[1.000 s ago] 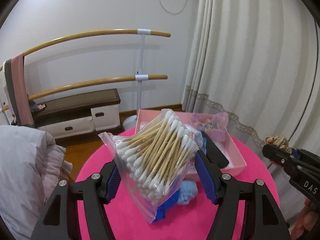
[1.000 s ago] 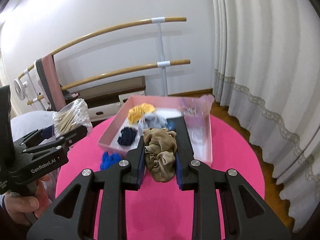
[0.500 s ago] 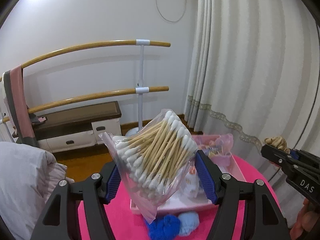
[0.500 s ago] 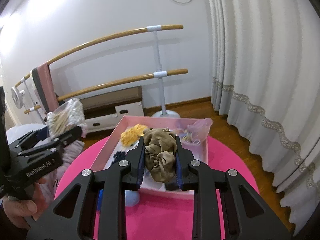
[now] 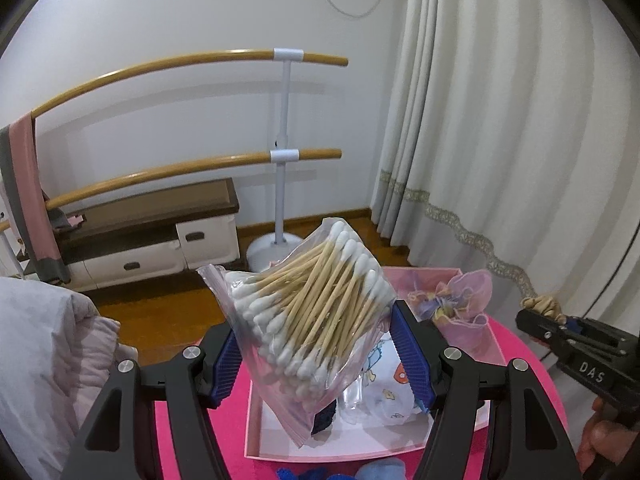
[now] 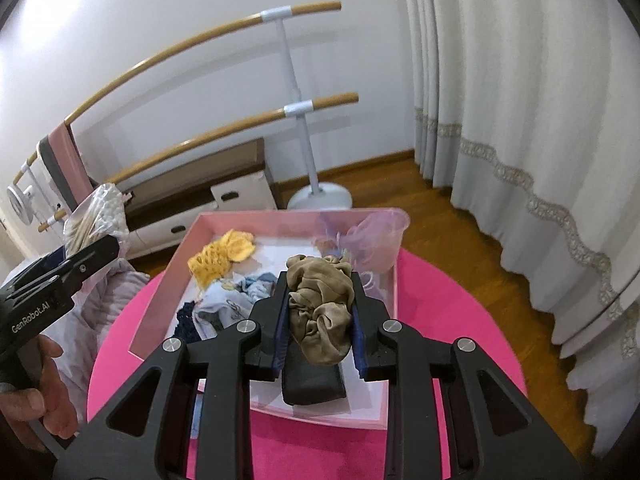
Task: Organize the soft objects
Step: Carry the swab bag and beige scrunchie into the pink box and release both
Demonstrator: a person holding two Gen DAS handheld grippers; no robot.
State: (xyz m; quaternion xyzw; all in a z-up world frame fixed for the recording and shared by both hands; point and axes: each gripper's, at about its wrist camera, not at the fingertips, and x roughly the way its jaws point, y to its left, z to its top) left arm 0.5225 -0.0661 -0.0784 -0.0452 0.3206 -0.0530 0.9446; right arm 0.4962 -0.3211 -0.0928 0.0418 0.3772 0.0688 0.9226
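My left gripper [image 5: 320, 344] is shut on a clear zip bag of cotton swabs [image 5: 316, 312], held up over the near left part of the pink box [image 5: 280, 450]. The same bag [image 6: 98, 220] shows at the left of the right wrist view. My right gripper [image 6: 320, 312] is shut on a crumpled tan scrunchie [image 6: 320, 304], above the box's [image 6: 168, 276] near right half. In the box lie a yellow knit piece [image 6: 220, 258], pale printed cloth [image 6: 236, 296], a dark blue item [image 6: 186, 320], a black flat object [image 6: 314, 380] and a lilac organza pouch [image 6: 372, 240].
The box sits on a round magenta table [image 6: 448, 320]. Blue pompoms [image 5: 380, 472] lie on the table before the box. A padded grey garment [image 5: 44, 360] is at the left. A ballet barre stand [image 5: 282, 168], a low bench [image 5: 148, 220] and white curtains [image 5: 500, 140] stand behind.
Both grippers have moved forward over the pink box with their loads still gripped. The box now lies right under them and the pompoms have slid to the bottom edge.
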